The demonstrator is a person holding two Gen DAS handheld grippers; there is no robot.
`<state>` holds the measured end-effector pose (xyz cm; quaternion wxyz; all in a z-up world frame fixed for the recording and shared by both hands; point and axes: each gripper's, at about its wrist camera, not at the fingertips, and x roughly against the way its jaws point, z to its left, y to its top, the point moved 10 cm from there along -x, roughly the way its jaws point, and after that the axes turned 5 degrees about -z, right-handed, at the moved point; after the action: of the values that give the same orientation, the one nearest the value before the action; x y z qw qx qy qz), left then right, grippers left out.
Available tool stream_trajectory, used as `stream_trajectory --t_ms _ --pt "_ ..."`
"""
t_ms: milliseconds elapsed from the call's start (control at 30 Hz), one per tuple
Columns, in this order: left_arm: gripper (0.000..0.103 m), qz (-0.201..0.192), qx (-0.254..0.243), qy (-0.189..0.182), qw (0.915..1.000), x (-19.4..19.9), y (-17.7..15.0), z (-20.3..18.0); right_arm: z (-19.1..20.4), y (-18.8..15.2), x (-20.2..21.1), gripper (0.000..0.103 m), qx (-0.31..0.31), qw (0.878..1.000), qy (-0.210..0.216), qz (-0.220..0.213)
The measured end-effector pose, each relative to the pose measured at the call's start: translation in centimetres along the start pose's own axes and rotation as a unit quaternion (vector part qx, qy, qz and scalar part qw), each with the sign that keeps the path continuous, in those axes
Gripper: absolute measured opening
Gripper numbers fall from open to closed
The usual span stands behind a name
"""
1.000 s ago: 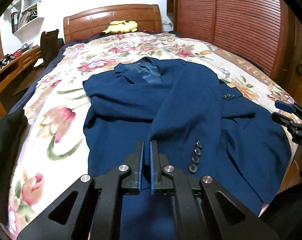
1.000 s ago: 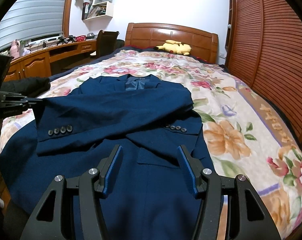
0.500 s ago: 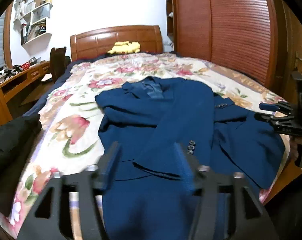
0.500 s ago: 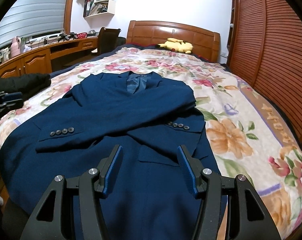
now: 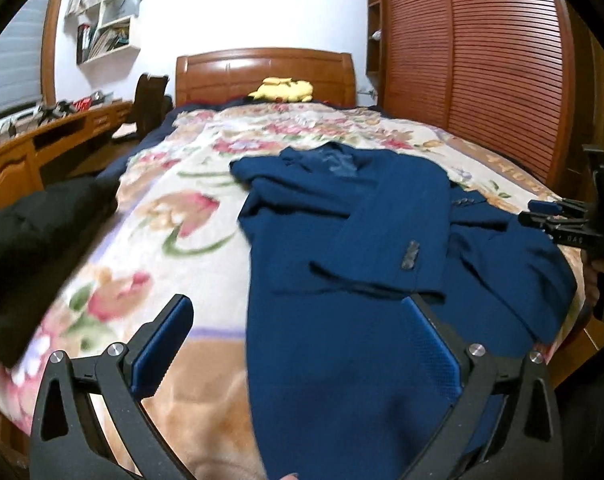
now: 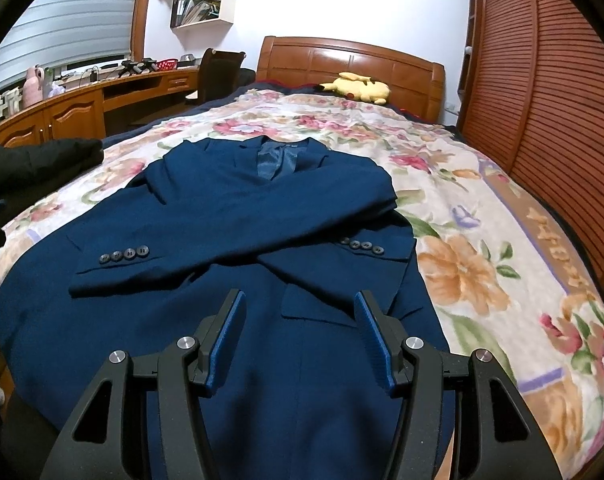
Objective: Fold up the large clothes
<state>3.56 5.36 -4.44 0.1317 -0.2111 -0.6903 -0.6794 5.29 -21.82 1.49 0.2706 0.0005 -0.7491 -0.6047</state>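
Observation:
A navy blue suit jacket (image 6: 229,216) lies flat on the floral bedspread (image 6: 482,216), collar toward the headboard, both sleeves folded across its front. It also shows in the left wrist view (image 5: 342,260). My left gripper (image 5: 297,324) is wide open and empty, above the jacket's left hem edge. My right gripper (image 6: 299,320) is open and empty, above the jacket's lower front. The right gripper also shows in the left wrist view (image 5: 542,216) at the far right, beside the jacket.
A black garment (image 5: 29,240) lies on the bed's left edge, also in the right wrist view (image 6: 37,160). A yellow plush toy (image 6: 358,86) rests at the wooden headboard (image 6: 342,60). A desk (image 6: 61,116) and chair stand left, wooden wardrobe doors (image 6: 550,80) right.
My left gripper let go of the sleeve, opened wide and pulled back left toward the hem. The sleeve now lies across the jacket. My right gripper stayed open, nearly still.

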Motion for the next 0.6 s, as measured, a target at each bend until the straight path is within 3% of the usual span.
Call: stream_trajectory --t_ms 267,600 --pt "0.103 0.024 0.03 0.015 0.9991 -0.8 -3.0 2.4 -0.6 -1.1 -1.2 0.058 0.004 1.0 0.003 0.013" --pt "0.103 0.042 0.031 0.029 0.9982 -1.0 -5.1 3.5 -0.9 -2.3 -2.5 0.058 -0.015 0.999 0.017 0.033"
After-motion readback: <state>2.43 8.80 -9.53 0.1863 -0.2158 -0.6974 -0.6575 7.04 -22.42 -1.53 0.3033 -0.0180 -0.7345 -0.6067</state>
